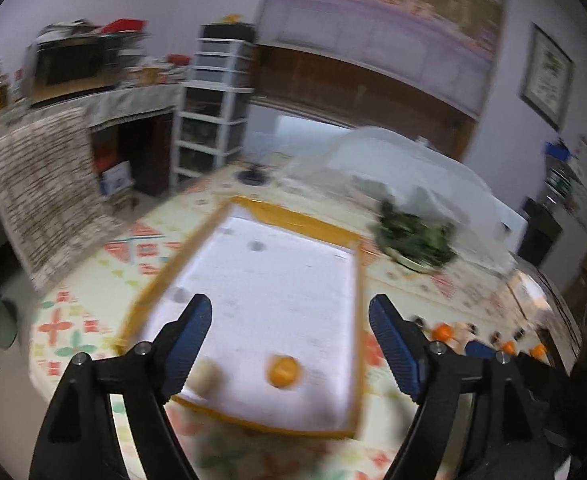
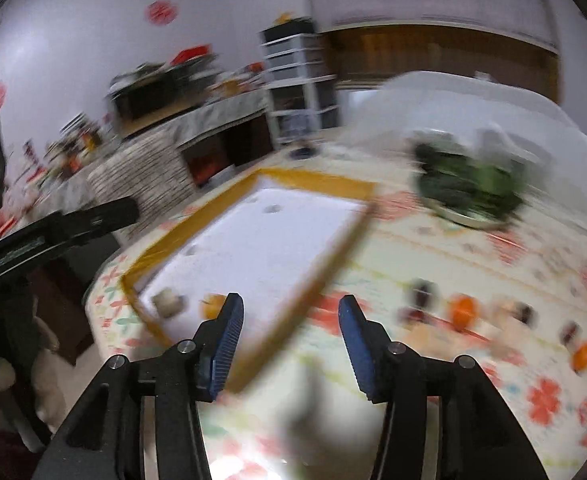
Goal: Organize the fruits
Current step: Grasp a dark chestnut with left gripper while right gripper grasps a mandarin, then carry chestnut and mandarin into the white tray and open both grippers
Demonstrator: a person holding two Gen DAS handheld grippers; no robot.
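Note:
A white tray with a yellow rim (image 1: 293,222) (image 2: 313,178) lies on the patterned tablecloth. On its near end rest an orange fruit (image 1: 283,371) (image 2: 212,305) and a pale beige fruit (image 1: 209,376) (image 2: 167,301). My left gripper (image 1: 291,318) hovers open over the tray's near end, nothing between its blue pads. My right gripper (image 2: 290,318) is open above the tray's right rim and holds nothing. More orange fruits (image 2: 463,312) (image 1: 441,332) and small dark ones lie in a row on the cloth right of the tray. Both views are motion-blurred.
A plate of green leaves (image 1: 417,240) (image 2: 469,188) stands beyond the tray's far right corner, next to a white mesh cover (image 1: 393,160). A patterned chair back (image 1: 45,192) stands at the table's left. The other gripper's black body (image 2: 53,228) shows at left.

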